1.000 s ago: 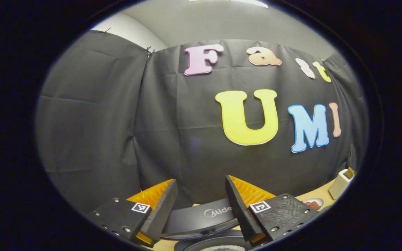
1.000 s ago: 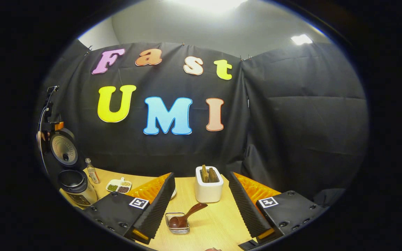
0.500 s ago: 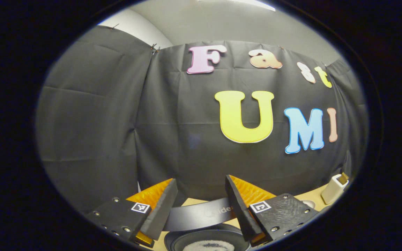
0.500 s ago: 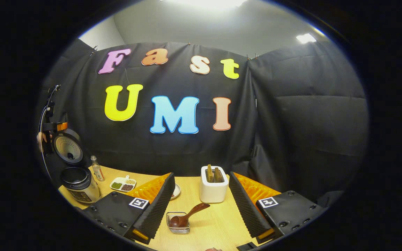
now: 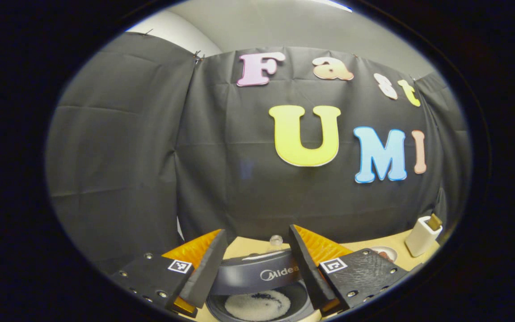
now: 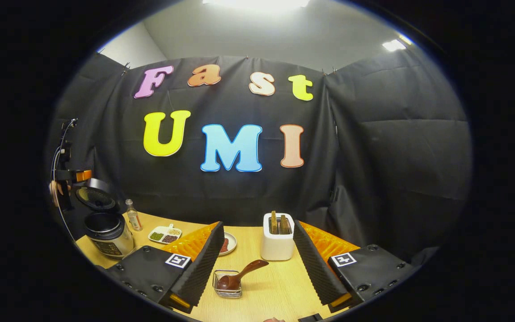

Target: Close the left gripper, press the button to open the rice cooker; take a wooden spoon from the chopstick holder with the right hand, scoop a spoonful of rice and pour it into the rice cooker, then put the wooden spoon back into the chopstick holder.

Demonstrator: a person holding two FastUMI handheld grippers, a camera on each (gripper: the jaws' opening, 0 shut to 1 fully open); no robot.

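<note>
**Cooker open, spoon ahead of the right gripper**

The right gripper [image 6: 257, 259] hangs with its jaws spread and nothing between them. Just ahead of it and low on the surface [image 6: 275, 290], a wooden spoon [image 6: 238, 277] rests with its dark bowl in a small wire basket [image 6: 227, 286]. Its handle rises up and to the right, toward the white chopstick holder [image 6: 278, 241] behind it, which holds two more wooden pieces upright. The spoon sits between the jaws' line of sight, slightly left of centre, so the right gripper is the nearer one. Far off at the left stands the rice cooker [image 6: 107, 230], lid raised. The left gripper [image 5: 257, 264], also spread and empty, hovers over the open pot [image 5: 257, 306], white grains inside.
</note>
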